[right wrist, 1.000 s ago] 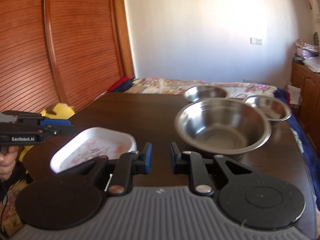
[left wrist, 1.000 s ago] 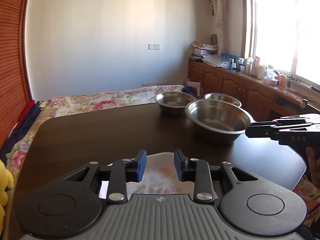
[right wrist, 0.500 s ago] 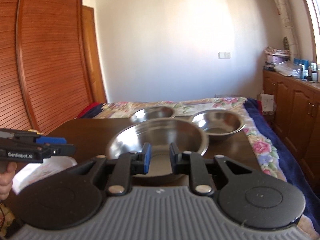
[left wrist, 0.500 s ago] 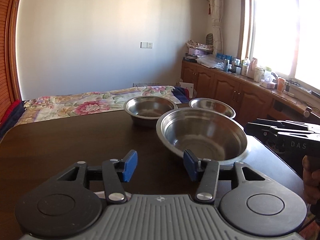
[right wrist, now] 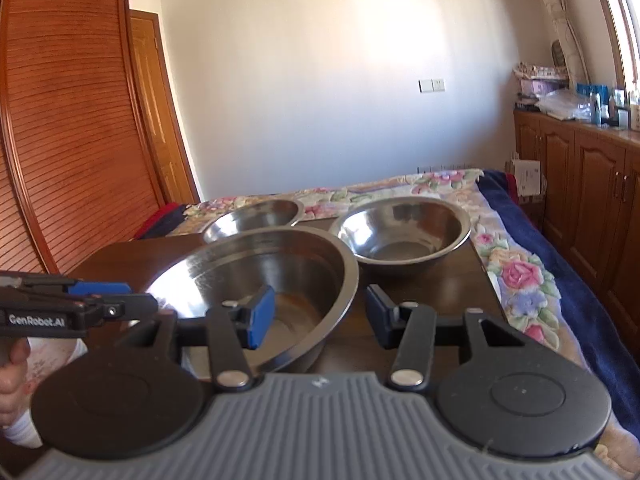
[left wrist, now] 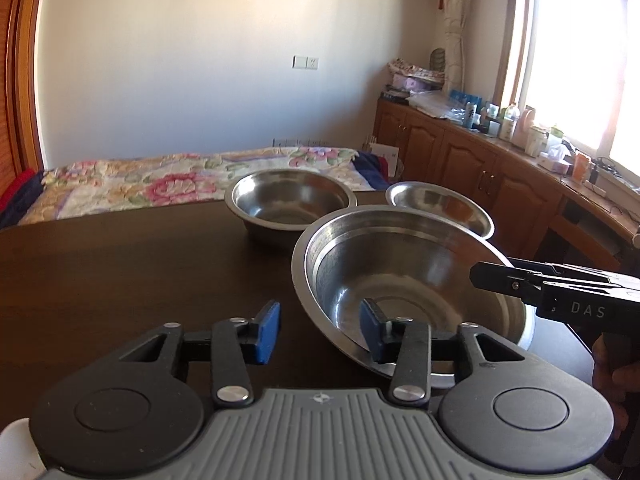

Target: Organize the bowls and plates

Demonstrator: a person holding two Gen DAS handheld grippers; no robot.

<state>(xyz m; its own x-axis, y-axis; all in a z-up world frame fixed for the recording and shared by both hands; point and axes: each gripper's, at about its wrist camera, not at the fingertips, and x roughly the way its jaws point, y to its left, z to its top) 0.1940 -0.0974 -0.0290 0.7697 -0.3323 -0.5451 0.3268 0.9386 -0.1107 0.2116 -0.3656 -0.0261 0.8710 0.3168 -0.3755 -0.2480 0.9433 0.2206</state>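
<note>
Shiny, smooth steel bowls on a dark glossy wooden table; matt black plastic fingers.

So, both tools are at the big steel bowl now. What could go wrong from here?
1. The big bowl sits close to the two smaller bowls; pushing it could knock them.
2. The left tool, closing, and the right tool, opening, each straddle the rim without pressing it; an uneven grip on thin, smooth steel may tip the bowl.
3. The right-hand small bowl stands near the table edge.

Closing left claw astride largest steel bowl's near rim, apparently untouched.
</note>
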